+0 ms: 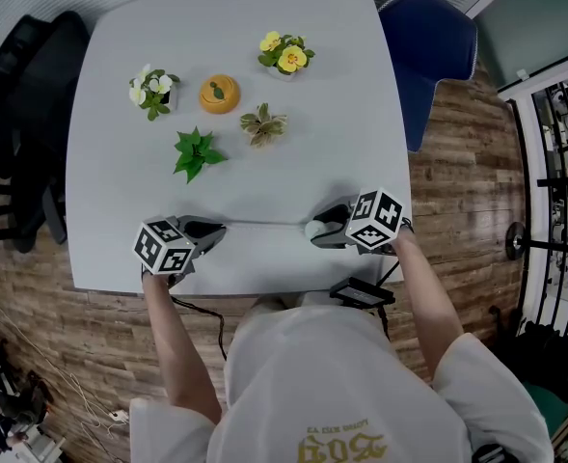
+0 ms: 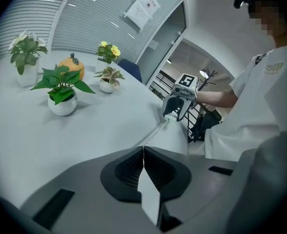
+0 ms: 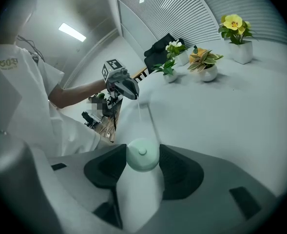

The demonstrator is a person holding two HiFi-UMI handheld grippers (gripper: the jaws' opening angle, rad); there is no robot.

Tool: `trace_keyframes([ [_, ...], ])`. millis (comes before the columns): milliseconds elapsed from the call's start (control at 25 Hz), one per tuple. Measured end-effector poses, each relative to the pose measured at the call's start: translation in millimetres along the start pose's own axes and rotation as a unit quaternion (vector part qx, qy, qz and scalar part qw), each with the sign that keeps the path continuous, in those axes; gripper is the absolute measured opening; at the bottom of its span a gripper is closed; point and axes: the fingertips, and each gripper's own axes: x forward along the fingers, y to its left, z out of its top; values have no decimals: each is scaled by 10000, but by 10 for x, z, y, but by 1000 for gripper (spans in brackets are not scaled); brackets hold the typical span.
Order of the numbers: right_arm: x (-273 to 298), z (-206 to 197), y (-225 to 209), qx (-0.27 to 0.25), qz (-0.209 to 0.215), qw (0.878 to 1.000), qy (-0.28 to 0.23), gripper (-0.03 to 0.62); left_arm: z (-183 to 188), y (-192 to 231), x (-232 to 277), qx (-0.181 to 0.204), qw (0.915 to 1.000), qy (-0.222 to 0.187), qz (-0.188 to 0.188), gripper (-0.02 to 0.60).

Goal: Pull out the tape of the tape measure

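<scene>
Indoors, the pale grey square table (image 1: 341,162) stands on brown wood-plank floor (image 1: 457,191); near its front edge, the left hand-held gripper (image 1: 218,230) pinches the thin white tape (image 1: 264,223); the right hand-held gripper (image 1: 315,231) clamps the round pale-green tape measure (image 3: 142,155).

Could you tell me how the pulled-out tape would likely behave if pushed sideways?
Probably floppy: the tape is a thin strip, stretched between the left tool and the round case. It likely sags or twists easily, and seems light.

Table (image 1: 264,85) smooth matt grey top, floor (image 1: 457,191) wood planks, tape measure case (image 3: 142,154) smooth pale-green plastic, tape (image 2: 156,132) thin matt strip, left gripper (image 2: 143,150) ribbed black pads (image 2: 126,172), pot (image 2: 61,106) glossy white.
</scene>
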Motion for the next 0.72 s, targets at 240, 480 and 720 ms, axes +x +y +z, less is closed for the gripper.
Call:
trace_keyframes([
  [240,-1,-4,-24,57,-23,10000,-5,225,-38,64,-59,-104,9999,-34,82,8],
  [480,2,-34,-59,89,-67,9999,82,225,-108,151,-141,-202,9996,-21,205,6],
  [720,-11,-61,-109,170,-89,9997,143,225,-212,290,-268,-373,9987,-22,339,6],
])
